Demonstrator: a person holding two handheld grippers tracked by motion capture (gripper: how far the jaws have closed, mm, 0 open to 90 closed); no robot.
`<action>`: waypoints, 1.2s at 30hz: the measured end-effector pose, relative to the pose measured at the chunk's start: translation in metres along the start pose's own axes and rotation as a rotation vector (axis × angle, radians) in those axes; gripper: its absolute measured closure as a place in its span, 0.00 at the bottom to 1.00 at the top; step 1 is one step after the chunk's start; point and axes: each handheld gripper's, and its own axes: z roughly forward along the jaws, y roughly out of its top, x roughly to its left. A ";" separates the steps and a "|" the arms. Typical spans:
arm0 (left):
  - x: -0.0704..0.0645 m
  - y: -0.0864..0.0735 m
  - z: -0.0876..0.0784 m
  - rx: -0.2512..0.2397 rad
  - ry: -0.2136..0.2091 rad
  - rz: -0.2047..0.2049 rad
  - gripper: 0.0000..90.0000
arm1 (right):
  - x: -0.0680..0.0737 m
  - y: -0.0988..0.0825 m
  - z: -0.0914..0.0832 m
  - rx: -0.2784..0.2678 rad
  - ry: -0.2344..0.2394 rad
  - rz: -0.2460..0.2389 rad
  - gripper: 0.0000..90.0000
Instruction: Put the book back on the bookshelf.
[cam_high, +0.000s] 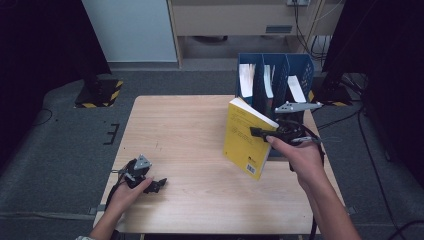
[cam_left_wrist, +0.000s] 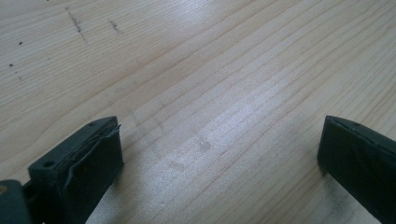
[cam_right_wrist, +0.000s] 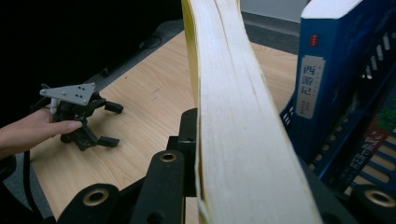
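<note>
Pages of the yellow book (cam_right_wrist: 243, 121) sit right between the right gripper's (cam_high: 265, 134) jaws, which pinch it tight. It hangs tilted above the bench (cam_high: 185, 130), long side up and down, just beside the blue rack (cam_high: 275, 75). I think it goes in there next. Well apart, the left gripper (cam_high: 150, 182) rests wide open, holding nothing.

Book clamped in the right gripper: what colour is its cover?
Yellow paperback book, best in the high view.

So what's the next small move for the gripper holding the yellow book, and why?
Probably carry it toward the blue file rack: the right gripper clamps the yellow book upright just in front of it, clear of the table, and the rack already holds books.
</note>
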 end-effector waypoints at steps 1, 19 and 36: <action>0.000 0.000 0.000 0.000 0.000 0.000 0.00 | -0.001 0.001 -0.002 -0.002 -0.005 -0.004 0.84; 0.000 0.000 0.000 0.000 0.000 0.000 0.00 | -0.020 0.010 -0.031 -0.013 -0.043 0.045 0.84; 0.000 0.001 0.000 0.002 -0.001 0.000 0.00 | -0.038 0.005 -0.049 -0.008 -0.078 0.110 0.84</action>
